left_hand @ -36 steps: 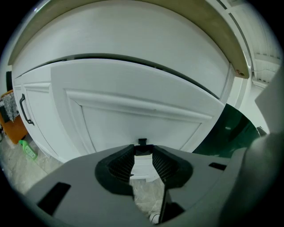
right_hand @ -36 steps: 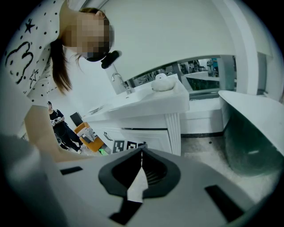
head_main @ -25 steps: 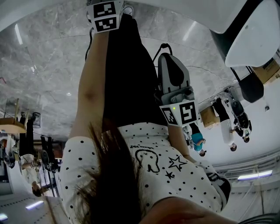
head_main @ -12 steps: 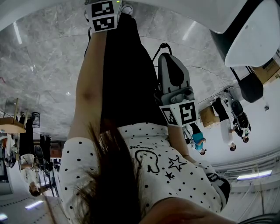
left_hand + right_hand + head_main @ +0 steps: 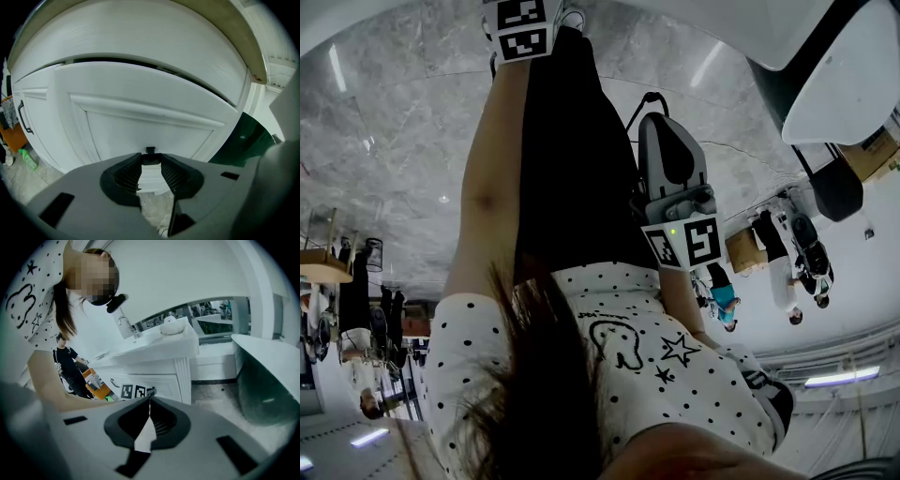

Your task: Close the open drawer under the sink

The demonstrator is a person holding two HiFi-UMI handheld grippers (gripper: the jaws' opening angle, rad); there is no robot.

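Both empty, left tool [image 5: 151, 158] spread wide, right tool [image 5: 150, 398] pinched together

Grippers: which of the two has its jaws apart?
The left gripper: its jaws stand apart, and the white cabinet front shows through the gap. The right gripper has its jaws together at the tips.

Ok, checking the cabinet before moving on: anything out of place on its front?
Yes: the panelled drawer front stands out from the cabinet, a dark gap along its top edge, so it is not shut. Nothing looks damaged.
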